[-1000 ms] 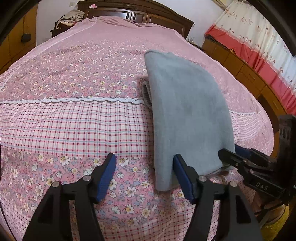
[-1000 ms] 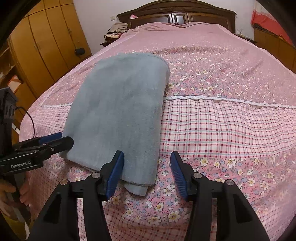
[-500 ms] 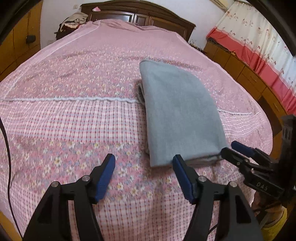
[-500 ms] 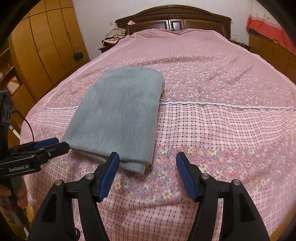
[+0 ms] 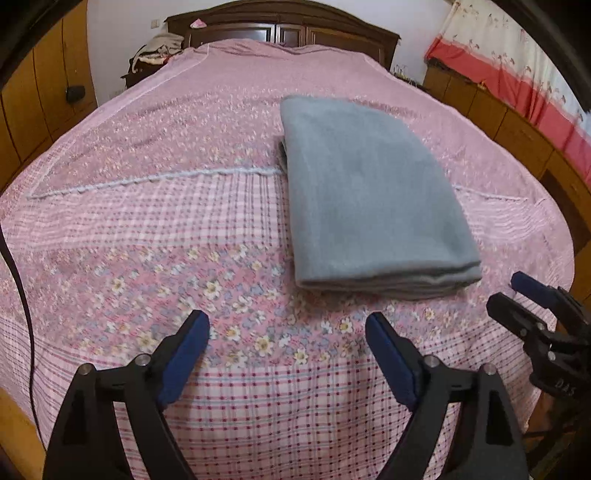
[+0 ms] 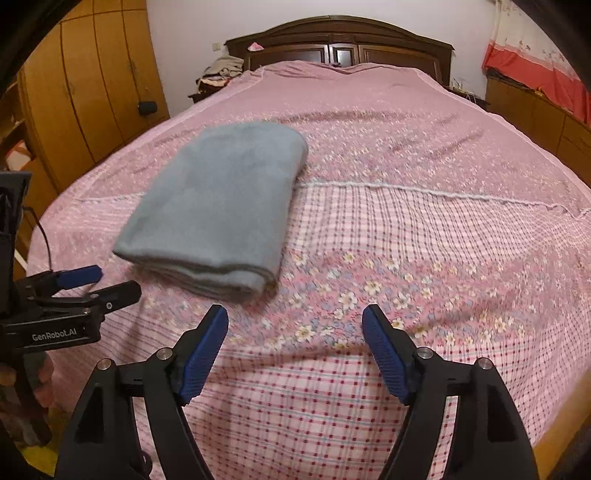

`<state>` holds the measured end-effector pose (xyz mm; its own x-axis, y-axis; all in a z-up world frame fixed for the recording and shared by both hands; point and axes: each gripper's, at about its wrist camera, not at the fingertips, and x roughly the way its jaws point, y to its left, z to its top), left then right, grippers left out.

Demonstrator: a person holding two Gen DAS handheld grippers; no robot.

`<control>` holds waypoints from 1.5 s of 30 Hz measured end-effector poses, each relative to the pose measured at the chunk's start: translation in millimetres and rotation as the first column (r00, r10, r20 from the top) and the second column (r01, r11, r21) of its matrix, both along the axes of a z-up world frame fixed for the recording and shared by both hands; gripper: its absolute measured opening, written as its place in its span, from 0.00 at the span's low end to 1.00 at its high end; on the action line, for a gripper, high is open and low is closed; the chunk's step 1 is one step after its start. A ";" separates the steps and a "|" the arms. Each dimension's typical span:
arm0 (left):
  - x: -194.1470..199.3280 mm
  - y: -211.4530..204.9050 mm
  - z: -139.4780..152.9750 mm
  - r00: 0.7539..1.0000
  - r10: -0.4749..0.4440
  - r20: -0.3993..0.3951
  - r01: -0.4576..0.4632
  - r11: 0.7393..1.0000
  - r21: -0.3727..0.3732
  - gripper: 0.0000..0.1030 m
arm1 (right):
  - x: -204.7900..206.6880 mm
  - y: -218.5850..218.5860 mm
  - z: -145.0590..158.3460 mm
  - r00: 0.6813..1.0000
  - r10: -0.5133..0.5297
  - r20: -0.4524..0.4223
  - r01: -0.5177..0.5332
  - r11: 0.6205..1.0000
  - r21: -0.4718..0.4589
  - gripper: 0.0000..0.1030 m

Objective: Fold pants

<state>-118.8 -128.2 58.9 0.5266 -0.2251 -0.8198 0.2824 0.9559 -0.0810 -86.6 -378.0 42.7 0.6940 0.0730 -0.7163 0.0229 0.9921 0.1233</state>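
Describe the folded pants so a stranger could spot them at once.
Start at the big bed with the pink flowered cover. On its near half lies one flat folded bundle, the pants. They are plain grey-blue and soft-looking, the only unpatterned thing on the bed.

Bed (image 6: 424, 155) fills most of both views. Bedspread (image 5: 155, 236) pink: small floral print over the far part, a white lace strip (image 6: 436, 192) running across, then plaid with a band of larger flowers toward the near edge.

Dark wooden headboard (image 6: 340, 40) stands at the far end against a white wall (image 6: 184, 22). Small pink item (image 5: 197, 24) sits on top of the headboard. Heap of clothes (image 6: 221, 72) beside its left end.

Orange-brown wooden wardrobe (image 6: 92, 85) along the left side; small black object (image 6: 147, 108) on its door. Low wooden cabinets (image 5: 517, 122) along the right side, with a cream-and-red curtain (image 5: 517, 62) above them.
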 end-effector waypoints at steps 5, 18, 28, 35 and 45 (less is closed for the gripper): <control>0.5 -7.7 -12.5 1.000 0.015 -0.002 -0.015 0.999 0.045 0.87 | 5.7 2.3 -16.1 1.000 -0.009 -0.018 0.009 0.999 -0.037 0.75; 17.4 -18.7 -22.6 1.000 0.023 -0.003 -0.023 0.999 0.048 0.94 | 14.1 5.1 -27.9 0.999 -0.021 -0.025 0.019 0.998 -0.057 0.80; 18.8 -28.8 -29.7 1.000 0.018 0.002 -0.018 0.998 0.055 0.97 | 16.5 7.8 -31.6 1.000 -0.022 -0.020 0.021 0.998 -0.052 0.82; 19.6 -32.6 -32.4 1.000 0.019 0.001 -0.019 0.998 0.057 0.98 | 16.7 8.2 -31.9 1.000 -0.023 -0.020 0.021 0.998 -0.051 0.83; 19.6 -32.7 -32.3 1.000 0.019 0.001 -0.019 0.998 0.057 0.98 | 16.8 8.0 -32.0 1.000 -0.023 -0.020 0.022 0.998 -0.051 0.83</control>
